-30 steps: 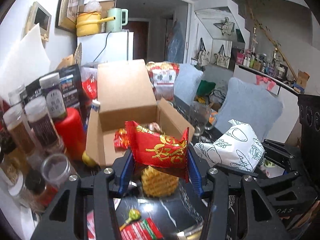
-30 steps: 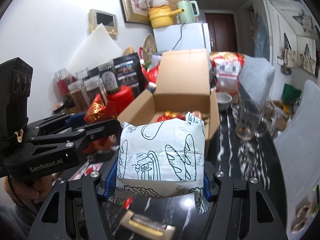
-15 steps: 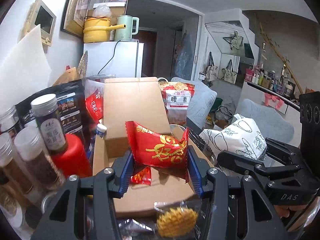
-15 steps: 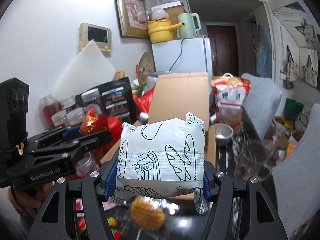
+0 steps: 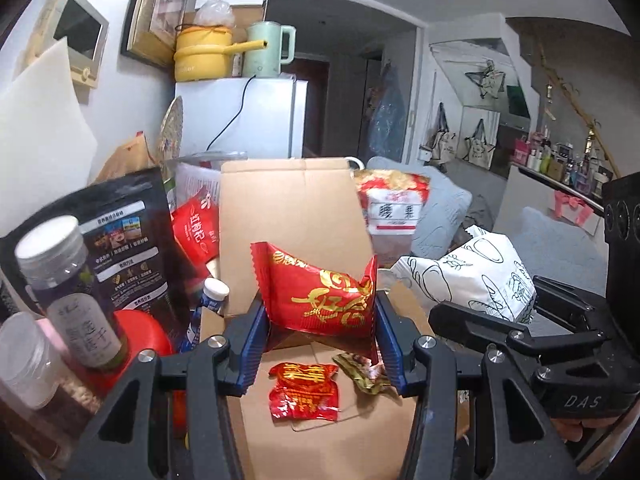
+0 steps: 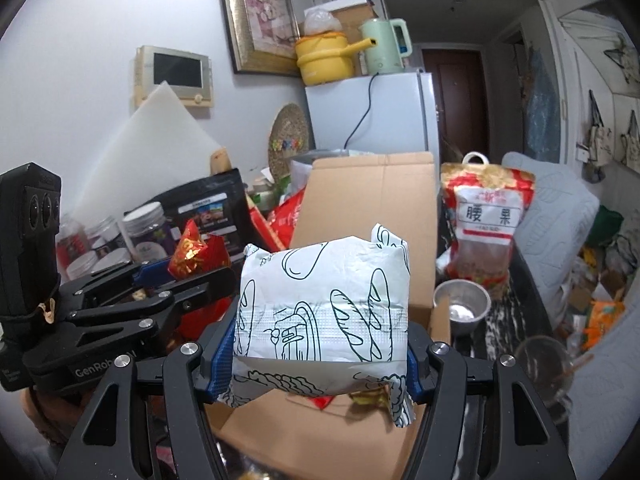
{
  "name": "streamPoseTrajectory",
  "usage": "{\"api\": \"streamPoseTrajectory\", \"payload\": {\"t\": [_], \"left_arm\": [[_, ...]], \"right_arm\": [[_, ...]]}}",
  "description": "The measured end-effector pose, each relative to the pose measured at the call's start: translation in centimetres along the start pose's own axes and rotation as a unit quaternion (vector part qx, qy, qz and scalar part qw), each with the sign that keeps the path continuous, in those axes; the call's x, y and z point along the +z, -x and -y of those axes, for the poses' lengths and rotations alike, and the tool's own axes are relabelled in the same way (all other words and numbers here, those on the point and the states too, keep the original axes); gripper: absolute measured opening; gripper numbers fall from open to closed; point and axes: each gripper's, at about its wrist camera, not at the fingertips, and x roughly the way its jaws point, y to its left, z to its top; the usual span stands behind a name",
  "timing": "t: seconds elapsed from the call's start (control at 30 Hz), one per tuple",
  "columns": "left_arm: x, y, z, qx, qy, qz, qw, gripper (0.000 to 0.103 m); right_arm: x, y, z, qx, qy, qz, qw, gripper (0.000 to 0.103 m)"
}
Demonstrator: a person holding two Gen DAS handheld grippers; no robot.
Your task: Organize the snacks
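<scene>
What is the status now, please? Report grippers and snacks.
Left gripper shut on red snack packet. Right gripper shut on white bread bag. Both above open cardboard box. Nothing blocking.

i count two grippers: my left gripper pinching one red snack packet, my right gripper clamping one white bread bag. one cardboard box, with two small wrapped snacks on its floor: one red, one greenish. one cashew bag. one yellow pot, one green kettle, one fridge.
</scene>
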Motion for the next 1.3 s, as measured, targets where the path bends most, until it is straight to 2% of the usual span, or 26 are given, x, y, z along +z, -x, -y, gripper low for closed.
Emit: {"api": "streamPoseTrajectory", "payload": {"t": [0.13,0.27,0.33,0.5,1.07,1.3], "left_arm": [[-0.3,-2.3,-0.7,0.006,0.004,-0.024,0.9997,0.049],[-0.8,-4.2,-1.1,0.034,-0.004,-0.042,0.9985,0.049],[-1.2,-5.3,-1.3,0.033,-0.002,-0.057,0.9978,0.049],[-2.1,-7.4,-1.4,0.048,-0.007,-0.082,0.9954,0.049],[-4.2,-12.2,-2.3,0.073,-0.001,-0.159,0.9846,0.049],[-4.8,-13.8,-3.0,0.068,0.017,-0.198,0.9777,0.053]], "right_arm": [[-0.1,-2.3,0.7,-0.005,-0.001,-0.022,1.0,0.065],[-0.6,-4.1,1.3,-0.008,-0.005,-0.043,0.999,0.065],[-0.9,-5.0,1.6,-0.011,-0.005,-0.052,0.999,0.065],[-2.0,-8.1,2.5,-0.011,-0.019,-0.094,0.995,0.065],[-4.4,-12.8,4.0,-0.031,-0.039,-0.178,0.983,0.066],[-4.8,-13.2,3.9,-0.039,-0.032,-0.188,0.981,0.067]]}}
